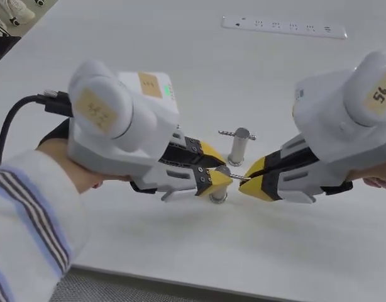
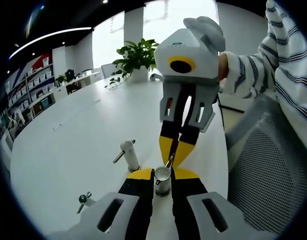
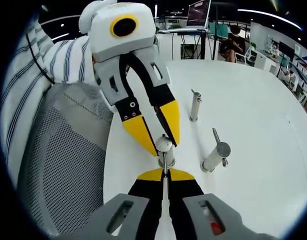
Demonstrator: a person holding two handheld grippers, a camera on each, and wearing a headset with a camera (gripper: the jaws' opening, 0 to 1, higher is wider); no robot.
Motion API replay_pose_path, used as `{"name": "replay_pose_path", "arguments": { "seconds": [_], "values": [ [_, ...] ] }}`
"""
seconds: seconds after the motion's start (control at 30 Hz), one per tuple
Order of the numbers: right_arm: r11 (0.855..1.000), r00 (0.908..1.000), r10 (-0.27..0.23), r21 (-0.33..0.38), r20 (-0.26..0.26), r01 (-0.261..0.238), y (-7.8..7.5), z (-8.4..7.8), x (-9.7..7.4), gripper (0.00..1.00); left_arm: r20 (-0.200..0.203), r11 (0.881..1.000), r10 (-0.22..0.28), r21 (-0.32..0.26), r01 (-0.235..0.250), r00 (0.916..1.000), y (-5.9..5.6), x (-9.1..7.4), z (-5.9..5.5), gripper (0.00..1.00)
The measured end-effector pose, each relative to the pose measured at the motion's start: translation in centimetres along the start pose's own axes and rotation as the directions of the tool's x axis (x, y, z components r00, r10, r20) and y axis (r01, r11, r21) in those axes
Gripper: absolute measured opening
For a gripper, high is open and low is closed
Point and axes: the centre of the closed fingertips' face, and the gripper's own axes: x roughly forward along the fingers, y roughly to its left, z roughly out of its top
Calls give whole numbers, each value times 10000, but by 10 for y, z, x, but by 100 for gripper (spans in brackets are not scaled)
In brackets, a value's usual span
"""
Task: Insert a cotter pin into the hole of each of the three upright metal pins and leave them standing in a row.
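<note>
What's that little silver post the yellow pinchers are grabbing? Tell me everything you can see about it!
It is a short, round metal pin, silvery and shiny, with a flat top and a slightly wider foot. It stands upright on the white table. The left gripper clamps it between its yellow fingertips, one on each side. The right gripper holds a thin cotter pin whose end meets the metal pin just below its top. I cannot tell whether it has gone in.
</note>
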Motion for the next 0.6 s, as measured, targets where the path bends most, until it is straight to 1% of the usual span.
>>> {"name": "replay_pose_path", "arguments": {
  "seconds": [0.13,0.17,0.2,0.23,0.27,0.33,0.4,0.47,0.53,0.6],
  "values": [
    [10000,9998,-34,-91,171,36,1,5,3,0,-12,10000,-8,24,8,10000,0,0,0,9],
    [9992,9996,-86,-390,284,97,0,7,4,0,-10,10000,-19,-9,19,10000,-1,0,0,9],
    [9948,9984,-154,-992,537,207,-1,12,6,0,-11,10000,-26,-24,26,10000,-1,0,0,9],
    [9919,9979,-187,-1244,618,263,0,14,7,0,-20,10000,-35,-9,35,10000,-1,0,0,9],
    [9925,9985,-234,-1191,492,291,2,11,7,0,-19,10000,-33,7,33,10000,-1,-1,0,9],
    [9911,9979,-201,-1303,609,279,0,11,6,0,-14,10000,-37,-22,37,10000,-1,-1,0,9],
    [9914,9958,-214,-1268,890,326,0,14,4,6,-18,10000,-39,-43,39,10000,-1,-1,0,9],
    [9910,9950,-192,-1298,978,319,1,13,2,14,-18,10000,-37,-73,37,10000,-1,-1,0,9],
    [9902,9949,-222,-1348,981,353,2,12,0,14,-18,10000,-34,-77,33,10000,-2,-1,0,9],
    [9892,9941,-375,-1370,1017,513,0,11,-3,9,-22,10000,-32,-85,32,10000,-2,-1,0,9]
  ]
}}
